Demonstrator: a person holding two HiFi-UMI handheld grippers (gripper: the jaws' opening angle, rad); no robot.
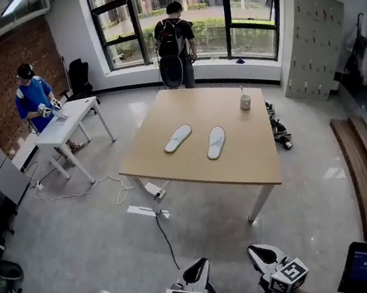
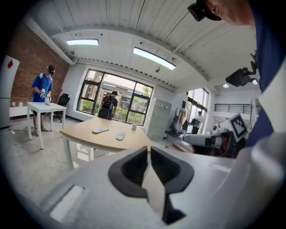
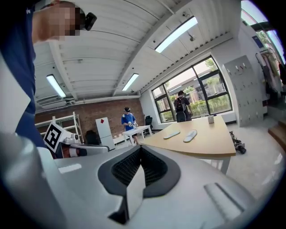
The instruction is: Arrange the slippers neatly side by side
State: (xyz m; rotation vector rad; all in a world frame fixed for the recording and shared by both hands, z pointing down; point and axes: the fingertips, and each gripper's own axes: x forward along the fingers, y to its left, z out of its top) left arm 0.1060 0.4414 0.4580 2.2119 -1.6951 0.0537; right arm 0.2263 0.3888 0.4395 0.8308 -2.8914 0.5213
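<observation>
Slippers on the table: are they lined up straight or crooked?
Crooked: the left slipper slants more than the right slipper, so they are not parallel.

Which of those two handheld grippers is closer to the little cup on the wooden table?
Right. The right gripper is far short of the table but roughly in line with the cup; the left gripper is as far back and off to the cup's left.
</observation>
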